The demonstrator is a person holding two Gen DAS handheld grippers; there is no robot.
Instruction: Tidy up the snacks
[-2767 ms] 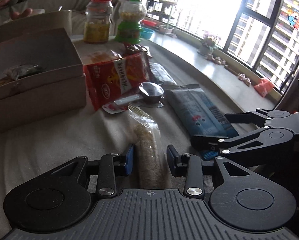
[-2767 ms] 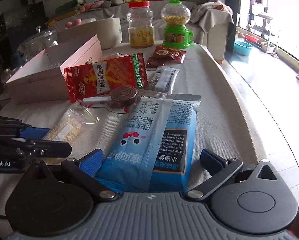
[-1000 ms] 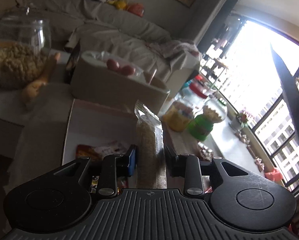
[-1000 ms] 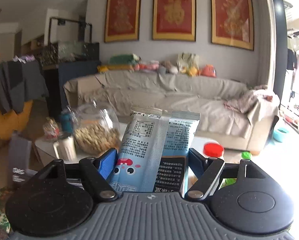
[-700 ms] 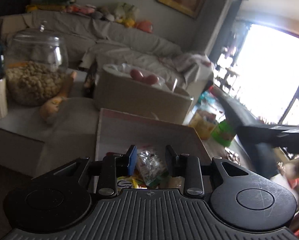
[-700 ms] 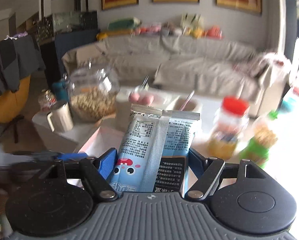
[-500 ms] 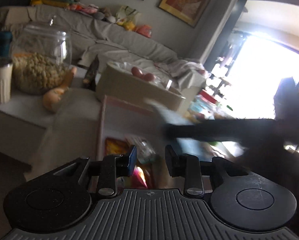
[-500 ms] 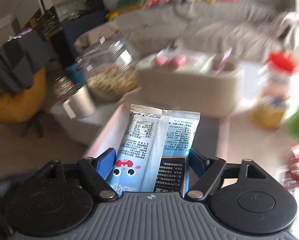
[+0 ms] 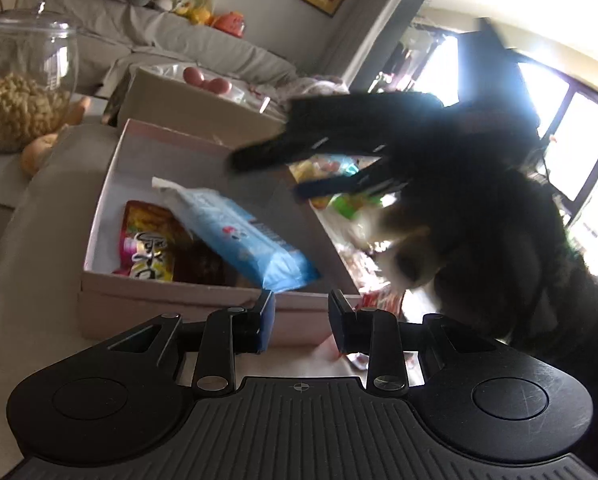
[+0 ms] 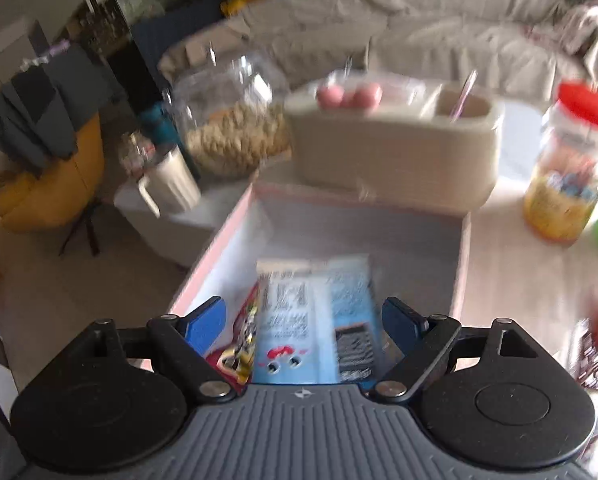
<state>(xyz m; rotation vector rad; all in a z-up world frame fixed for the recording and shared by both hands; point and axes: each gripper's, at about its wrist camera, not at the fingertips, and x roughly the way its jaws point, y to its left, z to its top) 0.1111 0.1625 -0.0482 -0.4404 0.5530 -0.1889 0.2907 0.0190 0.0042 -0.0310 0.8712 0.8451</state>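
From the left wrist, the left gripper [image 9: 301,326] stands apart and empty by the near wall of the open pink cardboard box [image 9: 179,300], where a light-blue plastic snack packet [image 9: 239,236] lies slanted. From the right wrist, the right gripper [image 10: 305,326] is spread wide above that packet [image 10: 319,320], not touching it.

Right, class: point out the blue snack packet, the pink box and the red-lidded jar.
blue snack packet [image 9: 239,236], left wrist view, middle of its face
pink box [image 9: 171,304], left wrist view, near outer wall
red-lidded jar [image 10: 567,168], right wrist view, clear body

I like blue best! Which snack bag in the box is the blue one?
The long light-blue packet, lying slanted on top of the others in the pink box. The bag under it is red and yellow, not blue.
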